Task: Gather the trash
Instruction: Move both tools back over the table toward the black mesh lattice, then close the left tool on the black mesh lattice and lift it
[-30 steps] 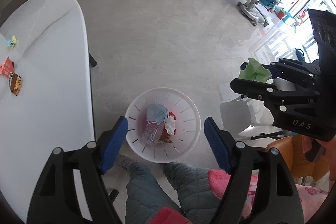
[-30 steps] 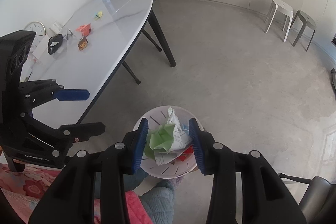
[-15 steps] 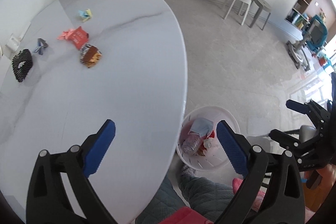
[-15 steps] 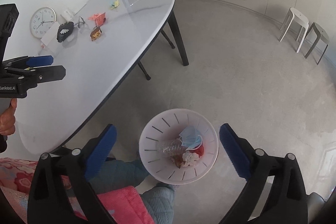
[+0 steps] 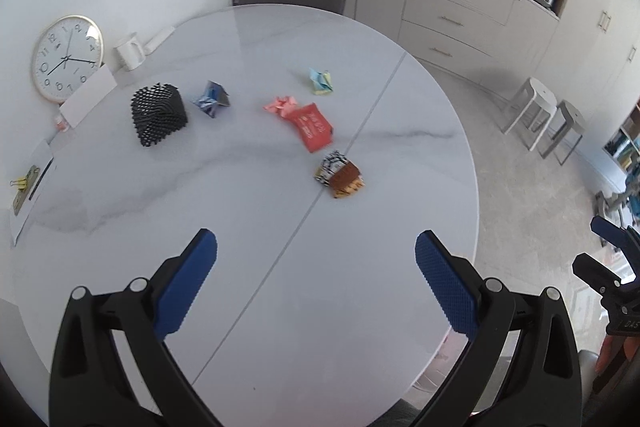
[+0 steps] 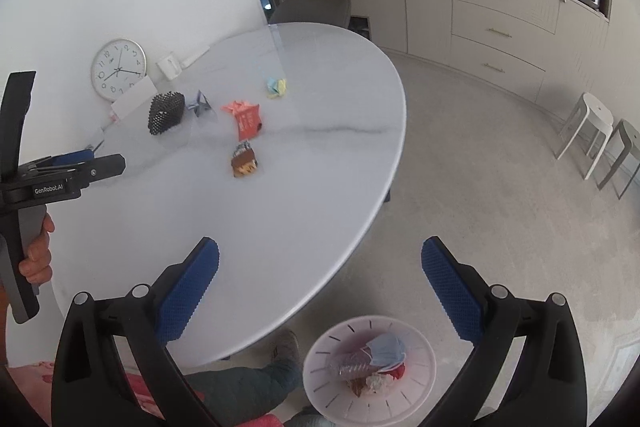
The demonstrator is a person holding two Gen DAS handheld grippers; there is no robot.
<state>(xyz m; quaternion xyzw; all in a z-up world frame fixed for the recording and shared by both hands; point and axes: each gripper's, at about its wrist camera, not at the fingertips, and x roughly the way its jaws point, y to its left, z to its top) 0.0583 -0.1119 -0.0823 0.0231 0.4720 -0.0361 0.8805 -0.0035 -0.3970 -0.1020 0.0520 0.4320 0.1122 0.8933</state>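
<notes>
While both grippers hang above the white marble surface, the left gripper has its blue fingers spread wide with nothing between them, and the right gripper shows the same: fingers fully apart and empty. Taking the red wrapper as the landmark, a crumpled pink paper touches its far end, a brown and patterned snack packet lies just nearer the grippers than it, a blue and yellow folded paper sits beyond it toward the cabinets, and a blue folded scrap lies to its left, next to a black mesh holder. Farther left from the wrapper, a round clock and a white mug stand against the wall. From the right wrist view, the white trash bin sits on the floor off the surface's near edge, well apart from the wrapper, holding a blue face mask, a plastic bottle and other scraps.
</notes>
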